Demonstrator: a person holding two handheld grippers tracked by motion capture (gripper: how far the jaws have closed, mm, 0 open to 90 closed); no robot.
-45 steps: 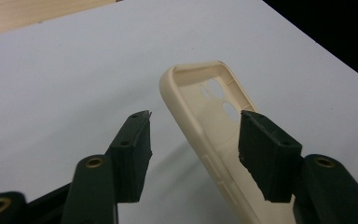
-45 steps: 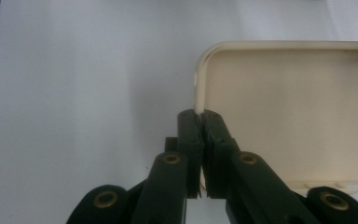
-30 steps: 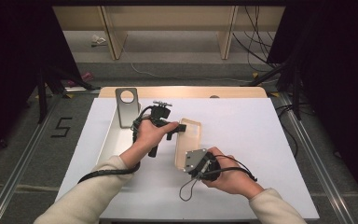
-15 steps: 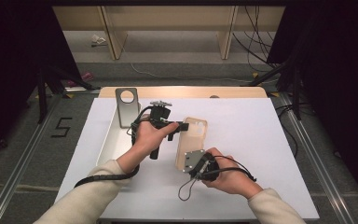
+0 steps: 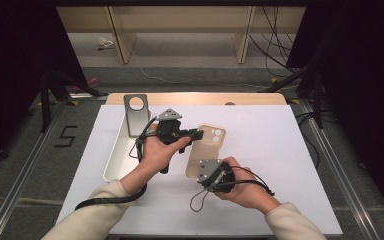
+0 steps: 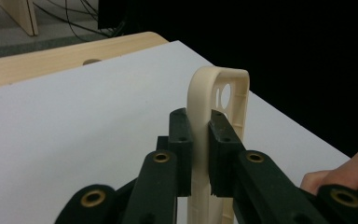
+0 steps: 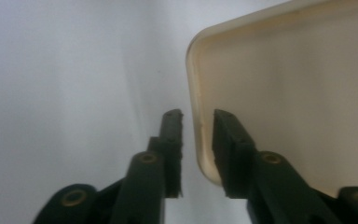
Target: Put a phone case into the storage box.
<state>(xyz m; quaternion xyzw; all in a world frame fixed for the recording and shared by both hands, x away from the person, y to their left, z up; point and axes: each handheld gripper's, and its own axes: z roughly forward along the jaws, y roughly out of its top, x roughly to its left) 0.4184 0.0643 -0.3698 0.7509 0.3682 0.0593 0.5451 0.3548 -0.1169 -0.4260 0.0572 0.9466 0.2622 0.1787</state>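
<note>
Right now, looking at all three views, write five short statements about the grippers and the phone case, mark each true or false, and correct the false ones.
1. The left gripper is clamped on an edge of the cream phone case. True.
2. The right gripper is squeezed tight on the case. False: its jaws straddle the case's rim with a gap on either side.
3. The case lies flat inside the white tray. False: it is held up between the two grippers, to the right of the tray.
4. A grey plate with a round hole stands at the tray's far end. True.
5. The case's camera cutout is at the end near the right gripper. False: it is at the far end, away from it.
</note>
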